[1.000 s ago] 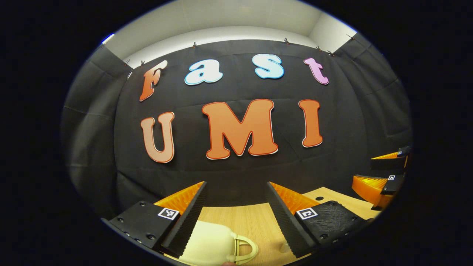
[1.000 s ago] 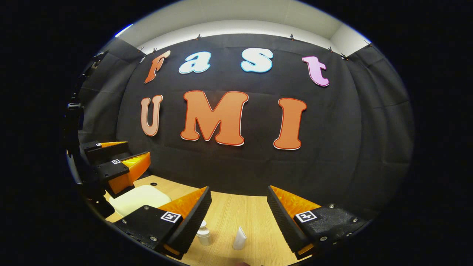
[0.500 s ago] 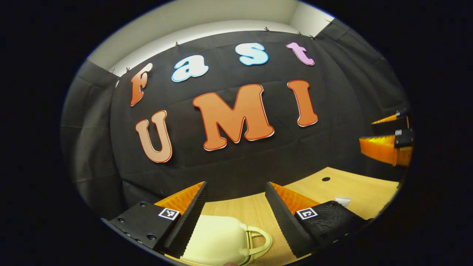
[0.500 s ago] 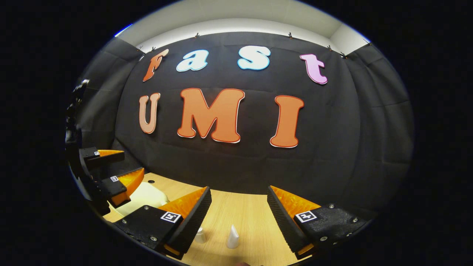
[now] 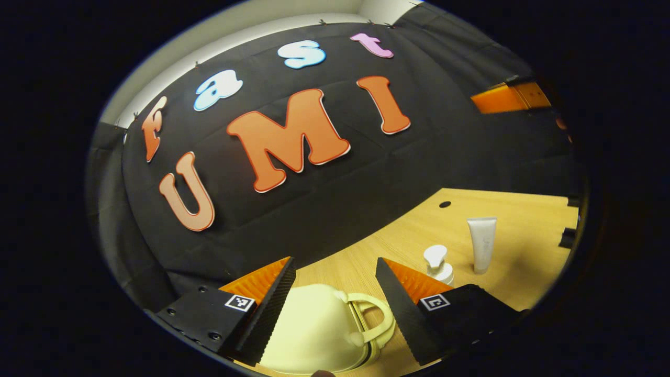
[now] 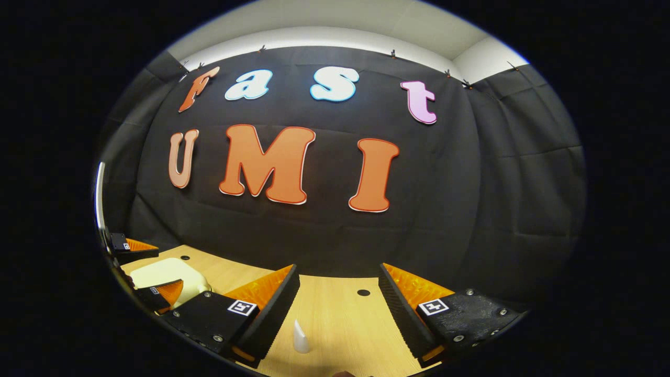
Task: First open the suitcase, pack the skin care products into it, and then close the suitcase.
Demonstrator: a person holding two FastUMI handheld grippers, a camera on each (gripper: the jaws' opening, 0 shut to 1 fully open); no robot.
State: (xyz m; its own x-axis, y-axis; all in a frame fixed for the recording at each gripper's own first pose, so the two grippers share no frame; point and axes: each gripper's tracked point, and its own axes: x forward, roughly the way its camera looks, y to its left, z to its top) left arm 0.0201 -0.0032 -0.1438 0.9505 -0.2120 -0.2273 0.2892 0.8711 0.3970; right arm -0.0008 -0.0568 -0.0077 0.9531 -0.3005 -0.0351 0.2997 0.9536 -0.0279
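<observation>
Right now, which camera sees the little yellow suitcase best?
The left gripper view: the suitcase lies close, between that gripper's open jaws, with its handle plain to see. The right gripper view shows the suitcase small at the far left edge, partly behind the left gripper.

Your left hand-held gripper [image 5: 335,293] ends in two wedge-shaped fingers with finely ribbed inner faces — each on a blocky textured mount with small round screws and a square black-and-white marker. Your right hand-held gripper [image 6: 339,301] has the same build — ribbed wedges, screws, square markers.
</observation>
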